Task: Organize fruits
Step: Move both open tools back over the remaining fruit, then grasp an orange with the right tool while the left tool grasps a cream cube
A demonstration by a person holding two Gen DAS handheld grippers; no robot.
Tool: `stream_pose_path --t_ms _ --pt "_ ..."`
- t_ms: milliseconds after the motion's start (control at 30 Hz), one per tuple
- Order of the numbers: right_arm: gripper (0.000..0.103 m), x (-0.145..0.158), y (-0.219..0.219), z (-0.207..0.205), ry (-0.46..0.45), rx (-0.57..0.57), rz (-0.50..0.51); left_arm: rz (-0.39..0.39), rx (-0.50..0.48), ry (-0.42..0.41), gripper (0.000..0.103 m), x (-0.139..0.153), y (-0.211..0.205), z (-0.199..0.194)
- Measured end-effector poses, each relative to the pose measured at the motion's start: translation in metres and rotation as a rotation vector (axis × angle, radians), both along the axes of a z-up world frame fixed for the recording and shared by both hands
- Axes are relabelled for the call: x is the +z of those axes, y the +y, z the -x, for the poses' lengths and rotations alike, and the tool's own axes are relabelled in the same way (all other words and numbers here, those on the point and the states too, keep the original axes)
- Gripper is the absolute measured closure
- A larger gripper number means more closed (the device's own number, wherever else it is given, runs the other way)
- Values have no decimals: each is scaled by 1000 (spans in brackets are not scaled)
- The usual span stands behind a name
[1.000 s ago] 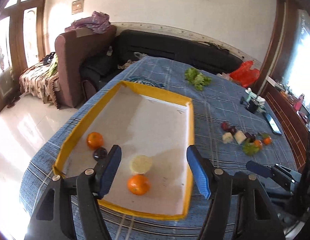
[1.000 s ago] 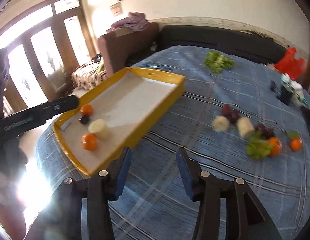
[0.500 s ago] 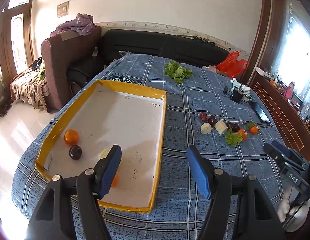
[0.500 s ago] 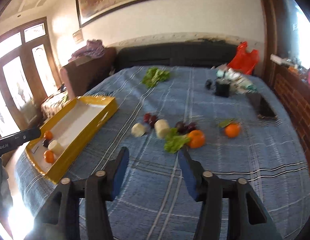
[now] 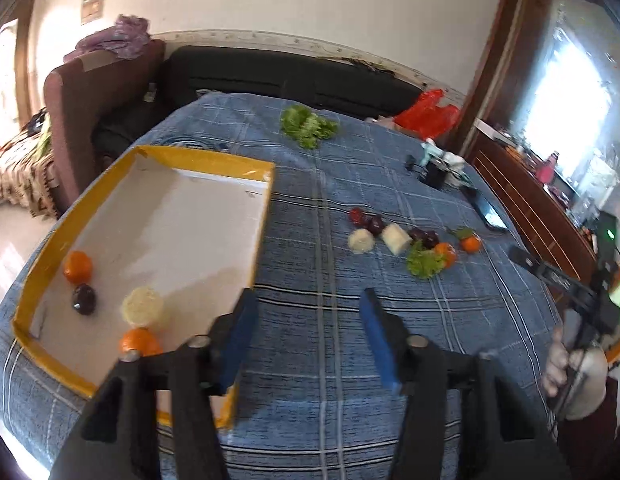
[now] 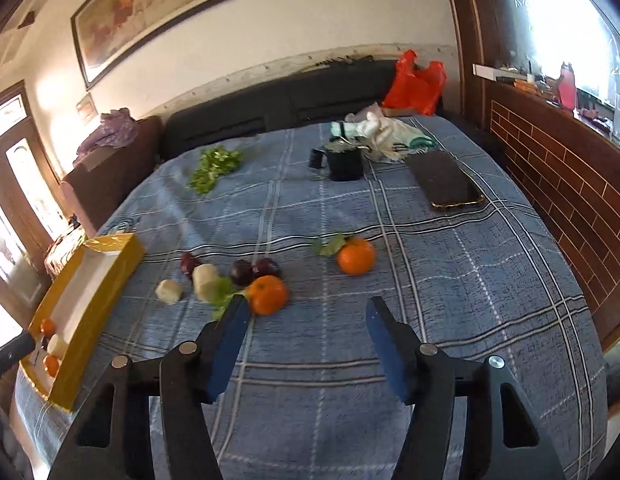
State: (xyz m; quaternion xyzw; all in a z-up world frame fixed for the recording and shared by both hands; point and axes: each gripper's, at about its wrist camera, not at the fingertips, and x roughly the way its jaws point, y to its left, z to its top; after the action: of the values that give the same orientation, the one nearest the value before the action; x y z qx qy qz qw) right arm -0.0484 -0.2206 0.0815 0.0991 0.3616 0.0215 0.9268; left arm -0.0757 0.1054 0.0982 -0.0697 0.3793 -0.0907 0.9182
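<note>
Between picks, both tongs empty.

Right tongs [image 6: 304, 314] spread wide, aimed at the orange [image 6: 268, 294] (likely next); left tongs [image 5: 306, 312] agape beside the tray [image 5: 252, 252], four pieces inside.

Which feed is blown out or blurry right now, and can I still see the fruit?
Left wrist view: window blown out, loose fruit slightly soft. Right wrist view: window glares, oranges sharp; both fisheye-bent.

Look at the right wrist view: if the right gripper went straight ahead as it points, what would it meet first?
Probably the bare tablecloth: the open right gripper points between the nearer orange and the leafy orange. Depth is unclear.
</note>
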Motion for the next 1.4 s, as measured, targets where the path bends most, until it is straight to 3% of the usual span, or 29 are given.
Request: stream_pose_path --t_ms 133,200,367,533,600,700,867,967,1067,1167,1233,1400 --pt "42 -16 11 -31 52 60 -36 -40 -47 -5 59 -1 -22 -6" --pt "51 -27 22 -50 83 81 -34 -38 -60 13 59 -3 -29 -13" --pt "53 -47 43 -75 113 102 17 -40 -85 36 59 -2 -46 -39" --pt "53 -58 42 -76 113 146 -37 -79 -148 42 59 -9 -81 -77" --pt "67 -59 37 -76 114 170 -100 -99 -183 51 59 -15 -97 -93" --pt "66 -57 30 -72 124 154 -102 -108 -254 74 59 -25 -121 -120" --pt "66 -53 14 -72 125 118 -127 -208 -361 60 59 -37 -158 -153" --pt "66 -53 14 -73 126 123 -134 -228 -423 78 60 -48 -168 -169" --pt "66 -53 16 -74 132 132 -137 -274 -468 118 60 -67 -177 -179" --pt "66 -51 13 -73 122 131 -150 -322 -477 89 60 -73 -179 -175" --pt "66 -50 12 -72 117 133 -162 -340 -451 82 73 -71 -177 -173" --pt "66 -46 12 -69 96 125 -169 -281 -438 80 82 -64 -166 -168"
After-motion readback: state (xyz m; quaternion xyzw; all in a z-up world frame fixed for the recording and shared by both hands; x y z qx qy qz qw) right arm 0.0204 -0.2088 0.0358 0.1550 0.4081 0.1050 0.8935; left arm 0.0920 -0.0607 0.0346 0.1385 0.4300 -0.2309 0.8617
